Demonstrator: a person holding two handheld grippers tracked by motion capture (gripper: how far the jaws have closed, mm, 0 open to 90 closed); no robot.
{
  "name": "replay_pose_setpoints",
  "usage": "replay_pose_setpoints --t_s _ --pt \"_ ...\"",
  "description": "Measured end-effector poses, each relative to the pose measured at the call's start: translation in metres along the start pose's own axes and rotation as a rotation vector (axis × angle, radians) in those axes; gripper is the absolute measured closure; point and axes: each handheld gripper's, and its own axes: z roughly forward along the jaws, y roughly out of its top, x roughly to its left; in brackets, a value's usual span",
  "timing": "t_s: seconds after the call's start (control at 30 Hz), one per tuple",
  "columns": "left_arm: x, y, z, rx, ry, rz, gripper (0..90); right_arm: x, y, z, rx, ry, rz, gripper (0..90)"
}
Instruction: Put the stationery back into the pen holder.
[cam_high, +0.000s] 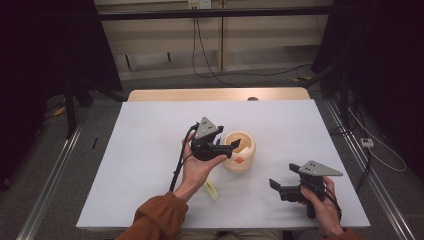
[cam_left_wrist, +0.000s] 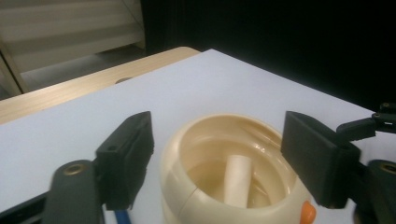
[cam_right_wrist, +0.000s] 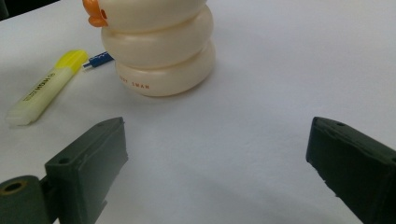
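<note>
While my left gripper (cam_high: 231, 145) hangs open over the cream pot (cam_high: 239, 152), a pale stick (cam_left_wrist: 237, 181) stands inside it.
My right gripper (cam_high: 274, 185), jaws wide and empty, sits near the pot; a yellow highlighter (cam_right_wrist: 45, 88) lies beside its base.

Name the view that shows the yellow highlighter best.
The right gripper view: the yellow highlighter lies fully visible left of the cream duck-shaped holder. In the high view it is small, partly hidden by the forearm.
</note>
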Motion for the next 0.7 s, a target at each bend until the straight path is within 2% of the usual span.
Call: replay_pose_setpoints --t_s 0.13,0.27,0.37,0.6,0.7 --pt "0.004 0.001 -0.007 0.020 0.015 0.002 15.4 0.000 0.000 0.000 0.000 0.001 0.000 5.2" --pt "0.011 -0.001 -0.018 0.058 0.025 -0.015 9.0 0.000 0.000 0.000 0.000 0.001 0.000 5.3" --pt "0.016 -0.005 -0.026 0.059 0.034 -0.029 8.9 0.000 0.000 0.000 -0.001 -0.001 -0.002 5.3" --pt "0.026 -0.019 -0.041 0.098 0.061 -0.062 10.1 0.001 0.000 0.000 0.003 0.002 -0.001 5.3" --pt "0.027 -0.023 -0.047 0.120 0.068 -0.054 10.3 0.001 0.000 0.000 0.002 0.004 -0.001 5.3"
